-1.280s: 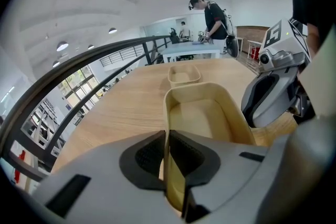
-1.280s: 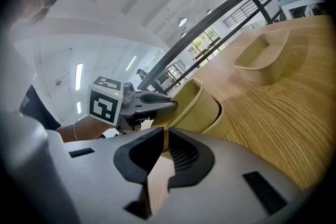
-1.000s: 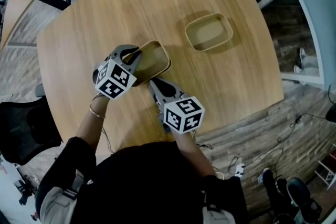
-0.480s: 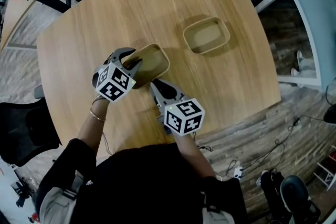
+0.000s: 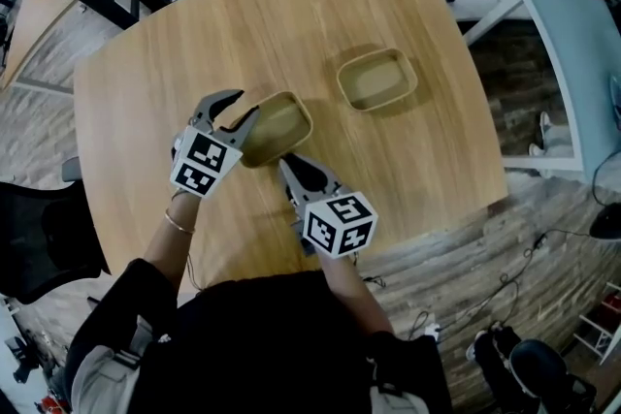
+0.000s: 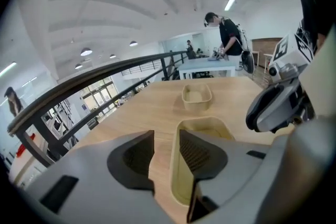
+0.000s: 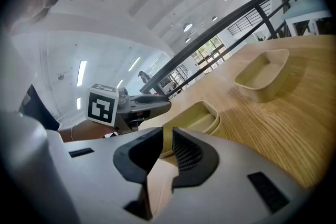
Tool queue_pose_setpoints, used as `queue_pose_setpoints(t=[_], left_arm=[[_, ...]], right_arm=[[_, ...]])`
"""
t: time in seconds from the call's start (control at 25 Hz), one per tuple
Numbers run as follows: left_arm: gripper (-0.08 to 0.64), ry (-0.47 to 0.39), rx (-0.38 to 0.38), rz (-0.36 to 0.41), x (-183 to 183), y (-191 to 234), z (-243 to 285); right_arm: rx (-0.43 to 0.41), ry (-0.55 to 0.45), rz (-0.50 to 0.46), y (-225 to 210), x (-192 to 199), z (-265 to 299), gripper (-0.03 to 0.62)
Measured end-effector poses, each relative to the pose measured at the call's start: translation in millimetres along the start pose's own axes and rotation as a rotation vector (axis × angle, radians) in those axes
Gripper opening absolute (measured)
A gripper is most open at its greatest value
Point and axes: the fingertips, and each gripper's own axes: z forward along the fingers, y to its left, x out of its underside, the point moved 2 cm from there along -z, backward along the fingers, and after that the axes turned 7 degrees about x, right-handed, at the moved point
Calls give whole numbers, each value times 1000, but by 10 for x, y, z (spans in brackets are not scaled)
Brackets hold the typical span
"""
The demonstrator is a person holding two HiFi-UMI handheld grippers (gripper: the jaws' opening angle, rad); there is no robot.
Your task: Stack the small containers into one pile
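A: Where the head view looks down on the wooden table (image 5: pixel 194 34), which things do we mark?
B: We mark two shallow tan containers, both upright and not stacked. The near container (image 5: pixel 283 119) lies just ahead of both grippers. The far container (image 5: pixel 376 79) stands apart from it, farther up and to the right.
A: How do we read the left gripper (image 5: pixel 248 103)?
B: Its jaws have just been opening and stand apart. In the left gripper view we see the near container's left wall in the gap below them, with one jaw over the hollow and the other outside. Neither presses on it.
A: And the right gripper (image 5: pixel 283 162)?
B: We read its jaws as all but together, with nothing clamped between them. Its tip lies just beside the near container's closest rim; we cannot tell whether it touches
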Motion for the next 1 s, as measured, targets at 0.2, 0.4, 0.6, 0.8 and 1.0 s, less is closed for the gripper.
queue_pose_setpoints(t=[0.2, 0.4, 0.6, 0.8, 1.0], left_arm=[[152, -113, -16, -55, -146, -41, -264], [119, -205, -21, -52, -310, -213, -564], [44, -251, -18, -66, -416, -430, -764], [32, -300, 44, -153, -438, -725, -839], [32, -321, 22, -228, -370, -971, -877]], right_arm=[[-8, -32, -29, 94, -113, -71, 41], [-14, -80, -78, 198, -300, -220, 41], [-38, -120, -170, 286, -544, -341, 40], [-67, -143, -173, 248, -646, -472, 40], [-88, -133, -175, 159, -615, -617, 41]])
